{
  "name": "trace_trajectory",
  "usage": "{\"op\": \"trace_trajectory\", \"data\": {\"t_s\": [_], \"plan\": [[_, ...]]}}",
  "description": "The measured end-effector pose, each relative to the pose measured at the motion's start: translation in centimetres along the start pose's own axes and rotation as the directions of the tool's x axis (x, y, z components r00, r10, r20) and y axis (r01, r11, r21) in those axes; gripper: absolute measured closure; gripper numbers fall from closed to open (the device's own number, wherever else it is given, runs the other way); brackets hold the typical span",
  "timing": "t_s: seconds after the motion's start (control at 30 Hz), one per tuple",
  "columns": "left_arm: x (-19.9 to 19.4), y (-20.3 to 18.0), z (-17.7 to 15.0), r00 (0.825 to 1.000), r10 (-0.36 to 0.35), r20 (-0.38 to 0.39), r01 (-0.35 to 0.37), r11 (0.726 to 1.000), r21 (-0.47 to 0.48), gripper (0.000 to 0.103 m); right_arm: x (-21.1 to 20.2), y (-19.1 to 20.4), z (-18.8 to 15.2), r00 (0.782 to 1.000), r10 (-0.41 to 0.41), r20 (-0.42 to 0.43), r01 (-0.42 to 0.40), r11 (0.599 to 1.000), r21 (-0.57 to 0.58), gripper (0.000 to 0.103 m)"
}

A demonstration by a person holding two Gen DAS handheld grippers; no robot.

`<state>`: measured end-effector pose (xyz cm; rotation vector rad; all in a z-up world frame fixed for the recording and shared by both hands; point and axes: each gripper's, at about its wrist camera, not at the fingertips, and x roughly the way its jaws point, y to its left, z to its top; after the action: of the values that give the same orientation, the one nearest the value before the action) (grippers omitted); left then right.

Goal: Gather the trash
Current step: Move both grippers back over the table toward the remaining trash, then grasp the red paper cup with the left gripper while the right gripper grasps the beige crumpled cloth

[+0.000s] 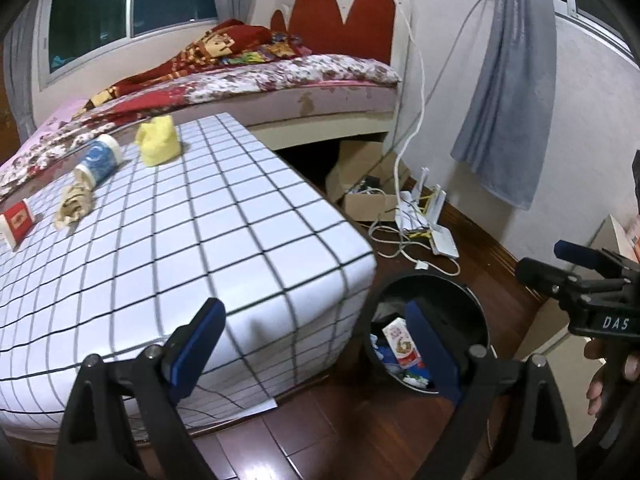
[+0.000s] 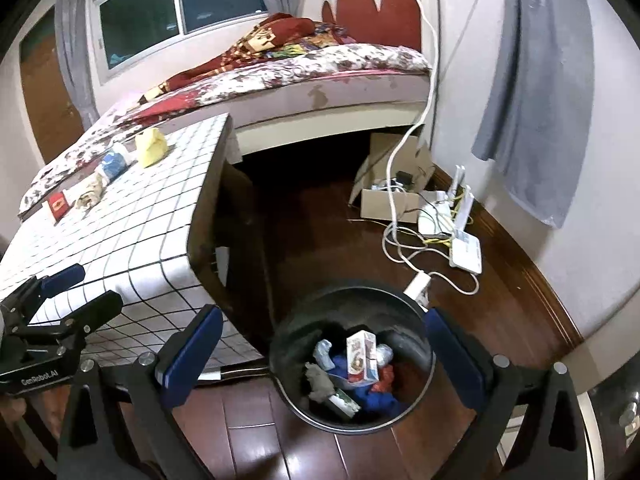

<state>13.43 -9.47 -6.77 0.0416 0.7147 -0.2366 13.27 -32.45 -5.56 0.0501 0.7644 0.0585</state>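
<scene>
- The surface wears a white cloth with a dark grid and stands against a bed with floral sheets.
- On its far side lie a yellow wad, a blue-and-white cup on its side, crumpled brown paper and a red box.
- A black bin stands on the dark wood floor beside the surface, holding a carton and scraps.
- Left claw is spread wide and empty at the surface's near corner.
- Right claw is spread wide and empty above the bin.
- Cables and a router lie by the wall.
</scene>
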Motion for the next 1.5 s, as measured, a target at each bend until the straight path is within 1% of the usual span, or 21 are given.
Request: {"op": "trace_trajectory", "data": {"t_s": [0.43, 0.57, 0.77, 0.87, 0.93, 1.07, 1.13, 1.2, 1.23, 1.33, 1.47, 1.5], "plan": [[-1.1, 6.0, 0.2, 0.995, 0.094, 0.019, -0.093, 0.994, -0.064, 0.010, 1.6, 5.7, 2.2, 0.996, 0.090, 0.021, -0.088, 0.993, -0.076, 0.001], [-1.5, 8.1, -0.2, 0.991, 0.132, 0.019, -0.130, 0.987, -0.092, 0.010, 2.4, 8.1, 2.9, 0.991, 0.131, 0.021, -0.129, 0.986, -0.105, 0.001], [-2.2, 12.0, -0.7, 0.980, 0.200, 0.016, -0.196, 0.971, -0.136, 0.010, 3.5, 12.3, 3.9, 0.980, 0.196, 0.014, -0.192, 0.969, -0.156, 0.001], [-2.8, 14.7, -0.9, 0.971, 0.239, 0.015, -0.234, 0.959, -0.161, 0.010, 4.0, 14.5, 4.4, 0.972, 0.235, 0.013, -0.230, 0.958, -0.170, 0.001], [-3.1, 16.3, -1.0, 0.964, 0.265, 0.015, -0.259, 0.951, -0.171, 0.010, 4.3, 16.1, 4.8, 0.969, 0.247, 0.021, -0.238, 0.953, -0.187, 0.001], [-4.0, 20.8, -1.2, 0.943, 0.334, 0.010, -0.324, 0.923, -0.205, 0.010, 5.3, 19.1, 5.1, 0.960, 0.279, 0.025, -0.268, 0.940, -0.212, 0.001], [-4.4, 23.1, -1.3, 0.930, 0.368, 0.004, -0.358, 0.907, -0.223, 0.010, 6.2, 20.9, 5.3, 0.951, 0.310, 0.015, -0.301, 0.931, -0.205, 0.001], [-4.9, 25.6, -1.5, 0.915, 0.403, -0.005, -0.392, 0.887, -0.245, 0.010, 7.0, 22.6, 5.6, 0.936, 0.352, -0.017, -0.348, 0.915, -0.203, 0.001], [-5.1, 26.6, -1.6, 0.908, 0.419, -0.009, -0.407, 0.878, -0.251, 0.010, 7.3, 23.6, 5.8, 0.932, 0.361, -0.036, -0.360, 0.909, -0.211, 0.001], [-5.4, 29.4, -1.8, 0.892, 0.452, -0.016, -0.440, 0.858, -0.264, 0.010, 8.0, 27.1, 6.6, 0.940, 0.338, -0.051, -0.338, 0.901, -0.271, 0.001], [-4.7, 33.0, -1.2, 0.878, 0.478, -0.027, -0.467, 0.843, -0.267, 0.010, 9.5, 32.0, 8.5, 0.933, 0.355, -0.057, -0.352, 0.871, -0.342, 0.001], [-4.4, 33.9, -0.8, 0.879, 0.477, -0.026, -0.465, 0.842, -0.274, 0.010, 10.0, 32.9, 8.8, 0.933, 0.355, -0.060, -0.353, 0.867, -0.352, 0.001]]}}
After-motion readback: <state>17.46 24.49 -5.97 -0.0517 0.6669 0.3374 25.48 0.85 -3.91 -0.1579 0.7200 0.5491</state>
